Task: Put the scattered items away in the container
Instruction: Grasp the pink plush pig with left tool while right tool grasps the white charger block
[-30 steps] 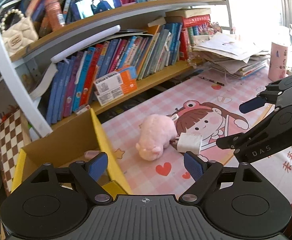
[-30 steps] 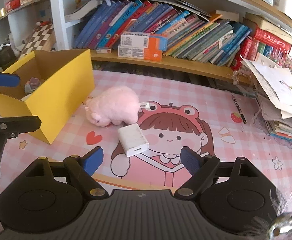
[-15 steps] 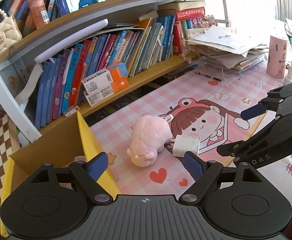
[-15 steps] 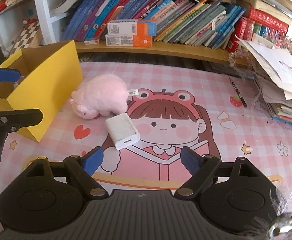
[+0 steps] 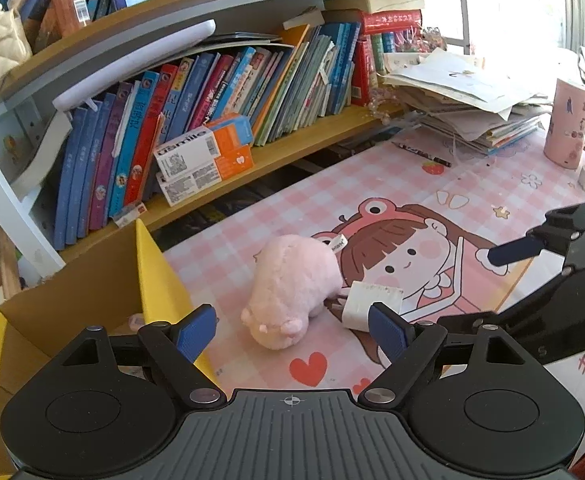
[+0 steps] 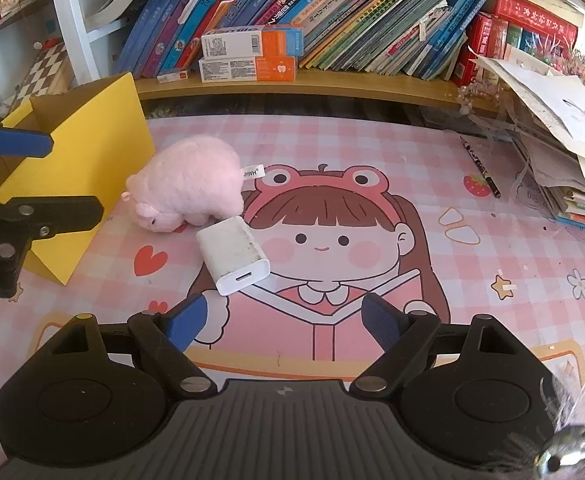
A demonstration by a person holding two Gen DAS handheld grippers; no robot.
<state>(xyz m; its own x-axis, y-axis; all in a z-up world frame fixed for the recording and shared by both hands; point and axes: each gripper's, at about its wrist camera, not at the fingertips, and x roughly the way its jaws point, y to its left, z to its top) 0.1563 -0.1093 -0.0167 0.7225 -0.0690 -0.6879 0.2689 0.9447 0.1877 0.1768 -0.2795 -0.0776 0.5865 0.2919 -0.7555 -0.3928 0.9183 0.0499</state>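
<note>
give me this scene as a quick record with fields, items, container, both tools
container: yellow box, open top, at the left of the desk mat
inside container: a small pinkish item, identity unclear
loose items: pink plush pig; white charger block, just in front of the pig
left tool: open, holding nothing, aimed between box and pig
right tool: open, holding nothing, charger just ahead of its left finger
other: black pen by the paper stack

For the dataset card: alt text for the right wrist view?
Open right gripper hovers just short of a white charger on a pink cartoon mat. A pink plush pig lies behind the charger, beside a yellow box; bookshelf beyond.
</note>
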